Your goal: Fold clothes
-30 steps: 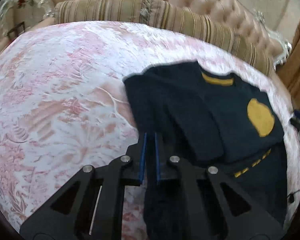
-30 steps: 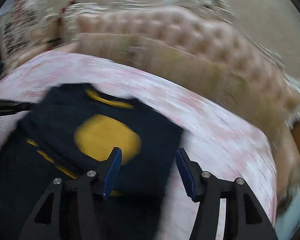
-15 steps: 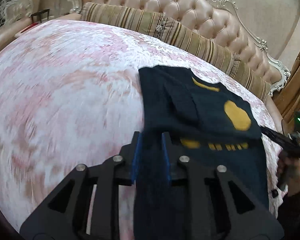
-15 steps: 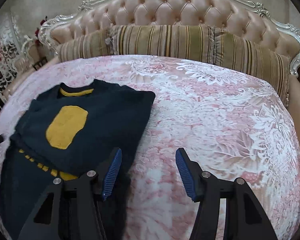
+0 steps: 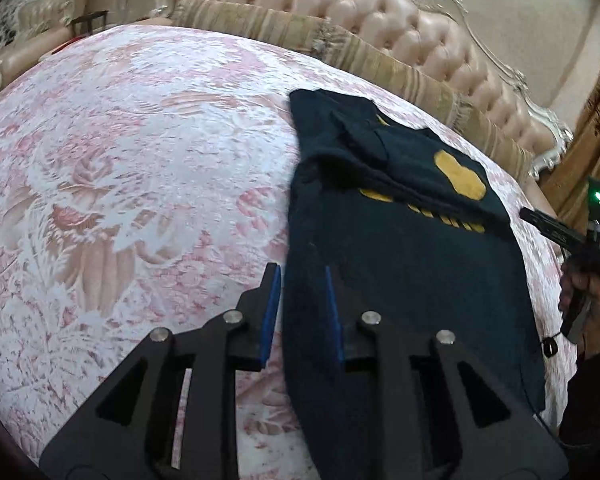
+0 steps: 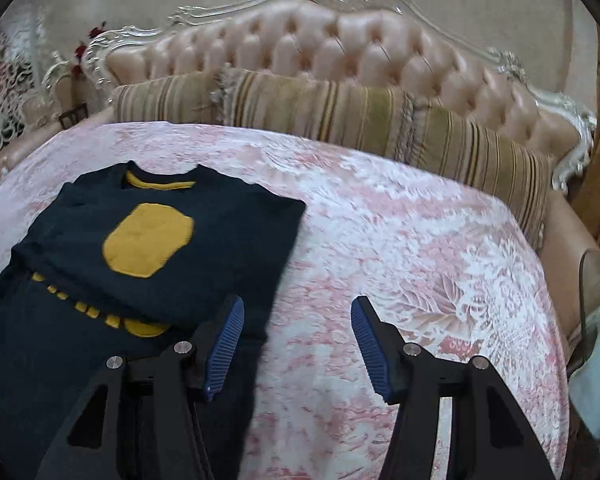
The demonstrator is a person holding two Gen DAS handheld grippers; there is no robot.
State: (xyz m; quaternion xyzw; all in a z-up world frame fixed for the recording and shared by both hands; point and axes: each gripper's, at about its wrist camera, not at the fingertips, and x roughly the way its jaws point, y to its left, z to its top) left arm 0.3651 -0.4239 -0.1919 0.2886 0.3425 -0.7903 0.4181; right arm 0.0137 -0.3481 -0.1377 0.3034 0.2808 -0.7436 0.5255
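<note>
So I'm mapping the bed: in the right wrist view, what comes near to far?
Right tool → pink floral bedspread → striped bolster pillows → tufted headboard.

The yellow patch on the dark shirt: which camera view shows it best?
The right wrist view: the yellow patch lies large and unobstructed on the dark shirt. The left wrist view shows it smaller, at an angle, far off.
</note>
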